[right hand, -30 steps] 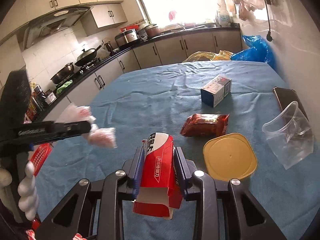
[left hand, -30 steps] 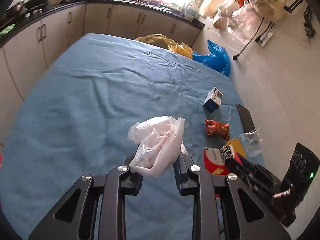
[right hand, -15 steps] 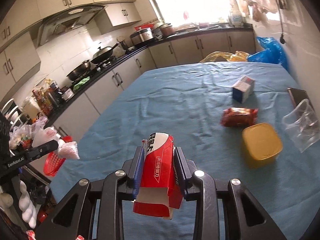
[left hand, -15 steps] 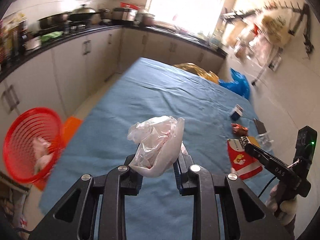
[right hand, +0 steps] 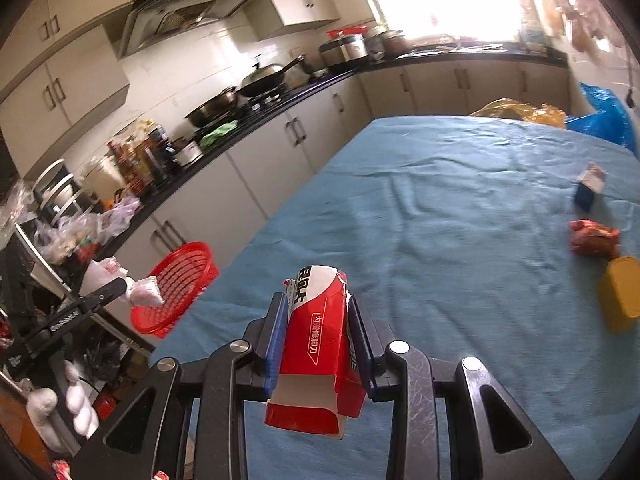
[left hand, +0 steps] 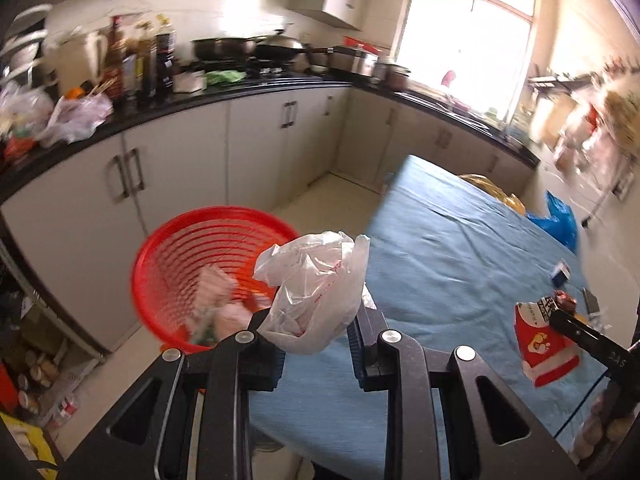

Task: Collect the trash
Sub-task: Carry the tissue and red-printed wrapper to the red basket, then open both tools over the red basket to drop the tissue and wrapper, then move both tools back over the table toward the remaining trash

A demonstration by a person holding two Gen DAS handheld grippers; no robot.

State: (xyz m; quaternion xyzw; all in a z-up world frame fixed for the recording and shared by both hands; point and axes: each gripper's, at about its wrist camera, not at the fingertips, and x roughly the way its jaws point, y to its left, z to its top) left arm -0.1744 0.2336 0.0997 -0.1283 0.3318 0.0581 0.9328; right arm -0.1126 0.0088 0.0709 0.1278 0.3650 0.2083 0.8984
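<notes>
The left tool (left hand: 316,334) pinches a crumpled white plastic bag (left hand: 314,296) between its blue-padded fingers (left hand: 360,344); the bag bulges up and forward out of the grip. In the left wrist view it hangs above the near left edge of the worktop (left hand: 452,272), which is covered with a blue cloth. Just left of that edge, down on the floor, stands a red basket (left hand: 188,256) with slotted walls, and some pale, blurred rubbish already lies inside it. Behind the basket runs a row of white cupboards under a black counter crowded with bottles, pans and bags.

The right tool (right hand: 318,340) is clamped on a red and white carton (right hand: 320,356), which stands upright between its fingers with its open, flattened end toward the camera. It hangs over the near part of the blue cloth. In the left wrist view the same carton shows at the far right, held at the tip of the other tool.

Further right on the cloth lie a red wrapper (right hand: 594,236), a yellow tub (right hand: 620,292) just near of it, and a small blue and white box (right hand: 588,188) beyond them. At the far end of the worktop sit a yellow bag (right hand: 520,112) and a blue bag (right hand: 608,116). A gloved hand (right hand: 60,400) grips the handle of the left tool at the lower left of the right wrist view.
</notes>
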